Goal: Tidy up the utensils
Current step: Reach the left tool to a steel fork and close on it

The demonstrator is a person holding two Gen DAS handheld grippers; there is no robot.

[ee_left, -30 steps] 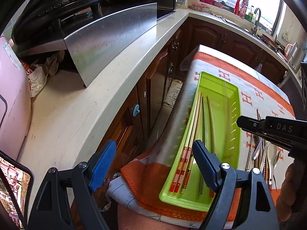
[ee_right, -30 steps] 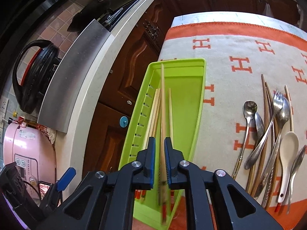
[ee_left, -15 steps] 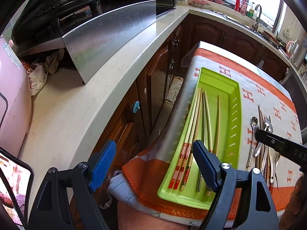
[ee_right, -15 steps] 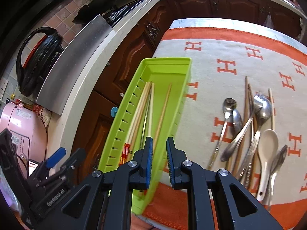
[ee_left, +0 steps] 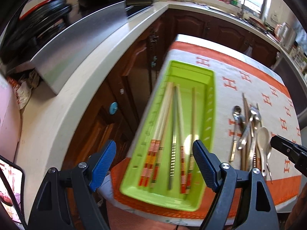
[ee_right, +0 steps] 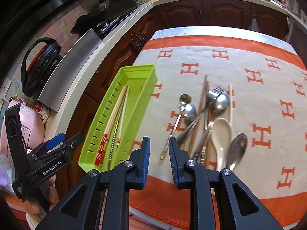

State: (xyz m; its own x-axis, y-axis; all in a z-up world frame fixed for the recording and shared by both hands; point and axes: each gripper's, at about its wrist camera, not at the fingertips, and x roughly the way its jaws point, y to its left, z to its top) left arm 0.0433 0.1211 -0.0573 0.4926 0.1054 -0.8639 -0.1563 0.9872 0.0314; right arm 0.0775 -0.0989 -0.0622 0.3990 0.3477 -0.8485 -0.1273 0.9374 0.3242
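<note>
A lime green tray (ee_left: 210, 99) lies along the left edge of the orange and white cloth, holding several chopsticks (ee_left: 163, 118). My left gripper (ee_left: 154, 147) hangs wide open above the tray's near end, with nothing gripped. My right gripper (ee_right: 159, 143) hovers over the cloth between the tray (ee_right: 138, 70) and a loose pile of utensils (ee_right: 207, 113). Its jaws are opening, a narrow gap apart, with nothing between them. The pile holds metal spoons, a fork, wooden chopsticks and a white ceramic spoon (ee_right: 220, 134).
A pale countertop (ee_left: 80, 88) with a steel splash panel (ee_left: 76, 46) runs along the left, above dark wooden cabinets. A black cooker lid (ee_right: 38, 65) and a pink appliance (ee_right: 23, 126) stand at the far left. The cloth (ee_right: 259, 99) is bare to the right of the pile.
My right gripper let go of a chopstick, which now lies in the tray. It then moved right toward the utensil pile with its jaws a little wider. The left gripper shifted right over the tray.
</note>
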